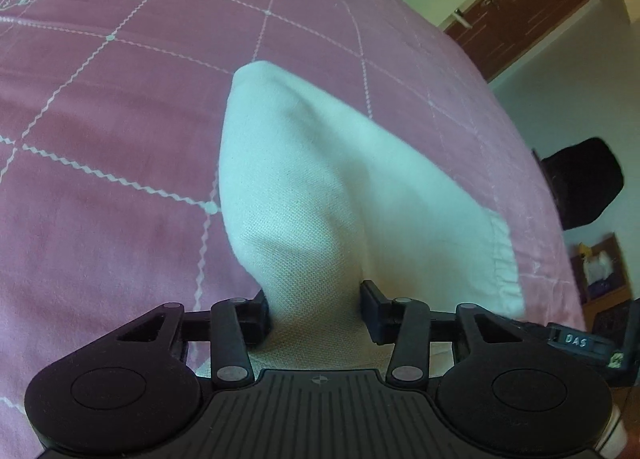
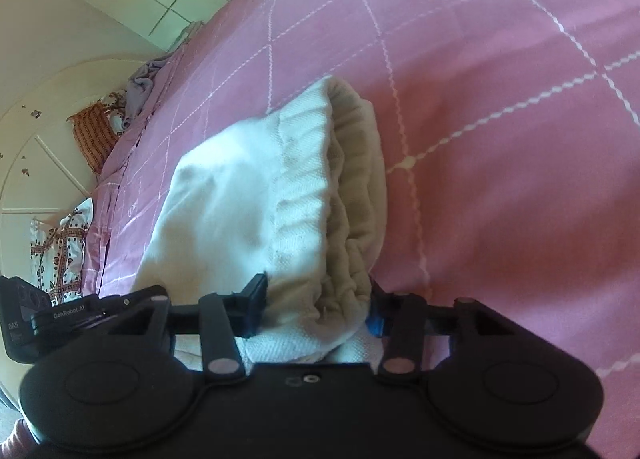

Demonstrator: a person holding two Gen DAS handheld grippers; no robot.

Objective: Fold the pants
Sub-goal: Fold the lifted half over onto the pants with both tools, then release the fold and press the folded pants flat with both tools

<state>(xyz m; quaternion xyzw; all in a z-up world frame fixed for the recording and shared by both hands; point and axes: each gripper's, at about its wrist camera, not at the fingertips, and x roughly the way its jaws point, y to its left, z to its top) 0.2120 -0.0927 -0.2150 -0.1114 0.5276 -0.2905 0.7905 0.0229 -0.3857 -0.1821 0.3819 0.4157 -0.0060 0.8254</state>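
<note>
The white pants [image 1: 320, 187] hang over a pink bedspread. My left gripper [image 1: 316, 311] is shut on a bunched part of the plain cloth, which fans out away from the fingers. My right gripper [image 2: 318, 305] is shut on the pants [image 2: 256, 187] at the ribbed elastic waistband [image 2: 308, 163], whose layers stack between the fingers. The other gripper shows at each view's edge: the right one in the left wrist view [image 1: 580, 339], the left one in the right wrist view [image 2: 32, 319]. The rest of the pants is hidden.
The pink quilted bedspread [image 1: 120, 119] with white stitched lines fills both views. A dark chair [image 1: 584, 183] and a small shelf [image 1: 600, 271] stand past the bed's right edge. Patterned cloths [image 2: 92, 131] lie at the bed's far left edge by a tiled wall.
</note>
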